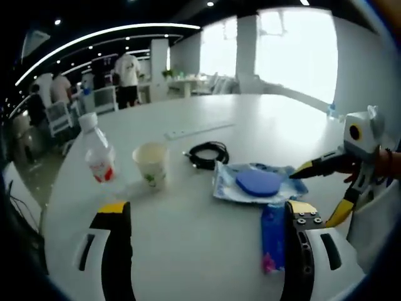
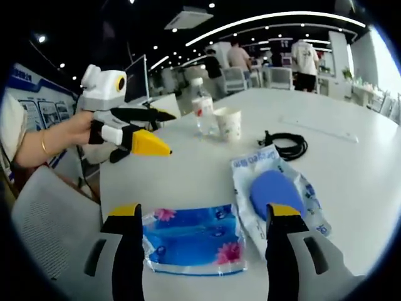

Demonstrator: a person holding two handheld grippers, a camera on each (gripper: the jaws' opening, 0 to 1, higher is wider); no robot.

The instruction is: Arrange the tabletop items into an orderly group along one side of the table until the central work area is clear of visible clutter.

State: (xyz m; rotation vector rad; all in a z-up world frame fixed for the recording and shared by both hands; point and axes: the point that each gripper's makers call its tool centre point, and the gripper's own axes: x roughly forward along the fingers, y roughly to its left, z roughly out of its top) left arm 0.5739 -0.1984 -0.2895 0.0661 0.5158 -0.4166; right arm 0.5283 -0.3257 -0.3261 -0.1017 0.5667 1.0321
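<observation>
- Left gripper view: left tongs (image 1: 207,216) hanging released over white counter (image 1: 188,251); bottle (image 1: 98,150), paper cup (image 1: 151,164), black cable (image 1: 208,153) sitting mid-counter.
- Right gripper view: right tongs (image 2: 203,219) spreading released above blue packet (image 2: 193,239); blue disc (image 2: 276,191) lying on its wrapper (image 2: 250,166).

tissue pack (image 1: 272,237): partly hidden behind own jaw | people (image 1: 128,69): distant, blurred | bottle label (image 1: 102,170): unreadable

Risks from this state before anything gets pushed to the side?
1. The paper cup stands close beside the bottle; nudging either may topple it.
2. The blue flower-print pack and the wipes pack are flat and glossy; fingers may slip.
3. The black cable is loosely coiled and may unravel when dragged.
</observation>
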